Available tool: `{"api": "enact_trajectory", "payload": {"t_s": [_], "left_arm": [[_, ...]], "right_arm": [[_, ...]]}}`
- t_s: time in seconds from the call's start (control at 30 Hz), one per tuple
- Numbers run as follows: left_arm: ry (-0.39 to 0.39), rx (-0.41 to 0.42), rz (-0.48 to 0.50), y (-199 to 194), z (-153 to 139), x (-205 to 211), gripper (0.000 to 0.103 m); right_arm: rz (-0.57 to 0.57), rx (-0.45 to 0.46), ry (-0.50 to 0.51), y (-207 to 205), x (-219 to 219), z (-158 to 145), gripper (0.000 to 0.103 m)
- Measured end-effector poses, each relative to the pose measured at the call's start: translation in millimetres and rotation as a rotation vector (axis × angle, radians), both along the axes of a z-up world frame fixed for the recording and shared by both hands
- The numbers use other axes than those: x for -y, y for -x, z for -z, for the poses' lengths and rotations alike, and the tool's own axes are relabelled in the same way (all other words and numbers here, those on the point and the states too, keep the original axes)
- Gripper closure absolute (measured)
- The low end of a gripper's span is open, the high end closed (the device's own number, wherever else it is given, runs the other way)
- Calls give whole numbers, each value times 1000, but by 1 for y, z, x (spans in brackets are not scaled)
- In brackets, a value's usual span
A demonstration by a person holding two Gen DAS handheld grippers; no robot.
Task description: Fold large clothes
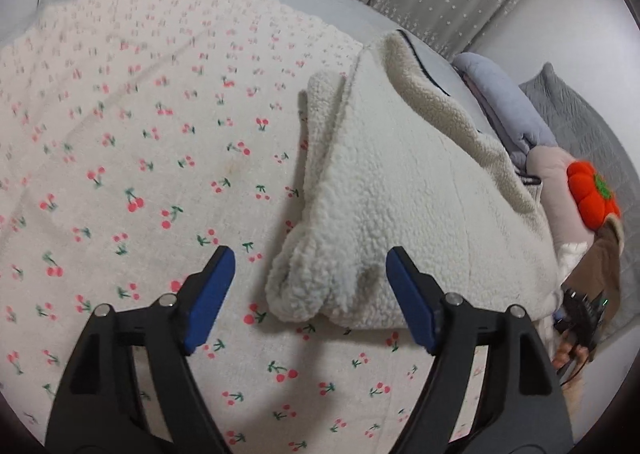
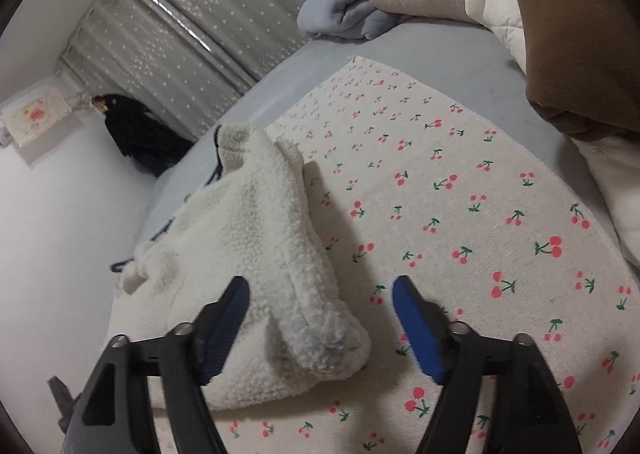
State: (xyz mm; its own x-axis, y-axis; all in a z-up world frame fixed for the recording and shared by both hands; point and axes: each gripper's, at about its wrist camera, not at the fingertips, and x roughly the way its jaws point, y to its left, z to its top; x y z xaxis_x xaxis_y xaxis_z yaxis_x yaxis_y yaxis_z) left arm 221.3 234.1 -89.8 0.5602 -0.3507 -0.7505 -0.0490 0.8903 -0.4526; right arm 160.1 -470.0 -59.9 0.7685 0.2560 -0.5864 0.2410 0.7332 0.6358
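A cream fleece garment lies folded over itself on a cherry-print cloth that covers the bed. My left gripper is open and empty, just above the garment's near folded corner. In the right wrist view the same fleece garment lies to the left on the cherry-print cloth. My right gripper is open and empty, its jaws standing on either side of the garment's near edge. A dark trim line runs along the garment's far side.
A pile of bedding with a blue-grey blanket, a pink pillow and an orange pumpkin plush sits at the right. The blue-grey blanket and a brown cover show in the right wrist view. Grey starred curtains hang behind; a black bag lies by the wall.
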Motion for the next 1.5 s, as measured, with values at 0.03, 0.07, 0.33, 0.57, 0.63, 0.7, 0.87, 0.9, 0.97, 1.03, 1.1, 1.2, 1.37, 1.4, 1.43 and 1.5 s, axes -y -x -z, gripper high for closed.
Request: {"api": "enact_trajectory", "payload": {"t_s": [0.03,0.07,0.33,0.57,0.63,0.7,0.87,0.9,0.97,1.03,1.1,1.2,1.37,1.4,1.43,1.5], "left_arm": [[48,-36,-7,-6,9,-1,24],[85,-65,-16,-10,17,-1,23],[216,-22,-72,-18,32,14,23],[115,2,-89,-18,13,32,62],[84,29,-90,-11,-5,35,67],[95,64,-78,-2,-28,35,68],[40,77,32,34,-70,35,68],[32,65,52,44,-71,33,68],[7,32,96,64,-62,31,67],[-58,2,134,76,-42,32,65],[-126,-35,142,81,-19,35,61],[-150,-47,106,81,-13,29,48],[-237,96,130,53,-50,31,31],[-260,113,142,41,-55,35,31],[-280,132,162,24,-61,42,31],[-301,154,177,-9,-66,53,31]], "right_arm": [[-10,8,-27,0,0,2,24],[-20,8,-51,-2,0,6,23],[-92,-10,-151,-27,-5,29,25],[-93,-17,-259,-40,-5,32,66],[-90,-10,-275,-34,-6,25,70],[-89,6,-276,-25,-8,12,72],[-105,42,-222,18,-16,-34,72],[-107,45,-210,29,-16,-38,73],[-121,42,-189,57,-15,-39,72],[-135,15,-173,72,-16,-30,71],[-157,-50,-127,80,-18,-12,68],[-151,-131,-42,78,-19,1,55],[-127,-71,149,65,-15,-51,27],[-141,-57,177,57,-16,-60,25],[-164,-41,211,46,-16,-68,25],[-204,-20,295,9,-28,-82,25]]}}
